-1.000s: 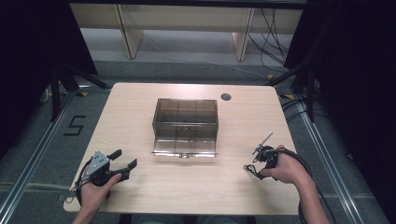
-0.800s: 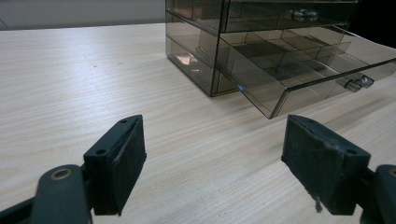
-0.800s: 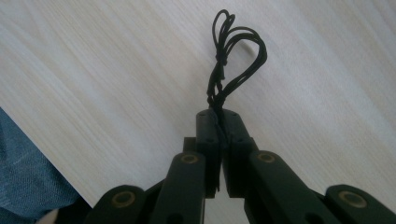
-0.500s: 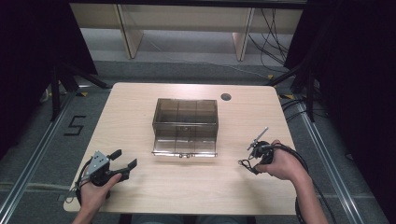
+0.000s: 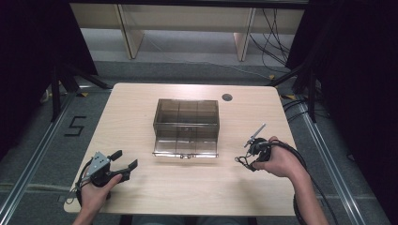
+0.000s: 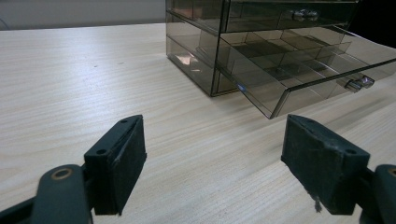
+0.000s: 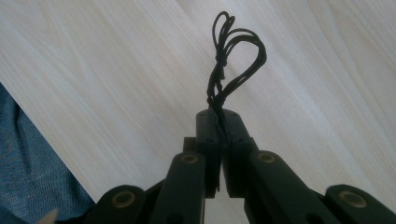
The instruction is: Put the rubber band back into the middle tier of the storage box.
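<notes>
Right gripper (image 7: 218, 140) pinching black cord (image 7: 233, 60), cord's end hidden

A drawer box (image 5: 186, 123) sits at the table's (image 5: 141, 187) centre, its lowest drawer (image 5: 185, 147) pulled toward six o'clock. Left gripper (image 5: 126, 160) at eight o'clock, right gripper (image 5: 242, 161) at four.

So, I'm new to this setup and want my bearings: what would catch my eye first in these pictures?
A smoky see-through drawer box stands mid-table, its bottom drawer pulled out toward the person. At the table's right, the right gripper has its jaws shut on a bundle of thin black cord above the wood. At the near left corner, the left gripper rests with jaws wide open, holding nothing.
</notes>
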A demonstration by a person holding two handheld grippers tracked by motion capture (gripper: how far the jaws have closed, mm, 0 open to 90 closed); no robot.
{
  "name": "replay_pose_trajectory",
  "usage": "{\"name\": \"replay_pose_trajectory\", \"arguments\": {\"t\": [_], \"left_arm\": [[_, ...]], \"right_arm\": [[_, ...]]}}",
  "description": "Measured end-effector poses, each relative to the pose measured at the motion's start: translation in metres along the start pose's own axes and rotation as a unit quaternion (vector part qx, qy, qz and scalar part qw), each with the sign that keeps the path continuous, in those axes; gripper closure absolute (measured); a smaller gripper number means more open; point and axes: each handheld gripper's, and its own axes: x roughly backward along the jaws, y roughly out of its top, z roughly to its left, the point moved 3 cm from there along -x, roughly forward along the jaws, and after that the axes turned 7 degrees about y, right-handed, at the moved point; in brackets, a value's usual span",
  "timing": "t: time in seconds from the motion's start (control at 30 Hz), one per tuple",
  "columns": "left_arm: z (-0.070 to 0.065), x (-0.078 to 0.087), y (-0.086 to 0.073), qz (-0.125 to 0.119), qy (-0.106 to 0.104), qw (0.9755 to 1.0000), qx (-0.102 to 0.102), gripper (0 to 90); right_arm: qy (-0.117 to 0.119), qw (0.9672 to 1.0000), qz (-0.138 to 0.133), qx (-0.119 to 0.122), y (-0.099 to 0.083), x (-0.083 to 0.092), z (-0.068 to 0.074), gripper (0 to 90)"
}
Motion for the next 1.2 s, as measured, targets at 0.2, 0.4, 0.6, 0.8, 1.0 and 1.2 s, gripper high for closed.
{"name": "replay_pose_trajectory", "arguments": {"t": [0.2, 0.4, 0.6, 0.8, 1.0, 1.2], "left_arm": [[0.0, 0.0, 0.0, 0.0, -0.001, 1.0, 0.001, 21.1], [0.0, 0.0, 0.0, 0.0, -0.001, 1.0, 0.0, 21.1], [0.0, 0.0, 0.0, 0.0, 0.0, 1.0, 0.0, 21.2], [0.0, 0.0, 0.0, 0.0, -0.001, 1.0, -0.002, 21.3], [0.0, 0.0, 0.0, 0.001, -0.001, 1.0, -0.004, 21.5], [0.0, 0.0, 0.0, 0.001, 0.0, 1.0, -0.005, 21.5]], "right_arm": [[-0.007, 0.9998, 0.004, 0.017, 0.008, 0.0, 0.001, 87.8], [-0.002, 0.9996, -0.003, 0.028, 0.014, 0.001, 0.003, 87.8], [-0.003, 0.9997, -0.004, 0.025, 0.02, 0.004, 0.006, 87.8], [-0.011, 0.9995, 0.005, 0.03, 0.025, 0.006, 0.006, 87.8], [-0.011, 0.9993, 0.012, 0.034, 0.03, 0.007, 0.006, 87.9], [-0.008, 0.9988, 0.018, 0.046, 0.033, 0.008, 0.004, 87.8]]}}
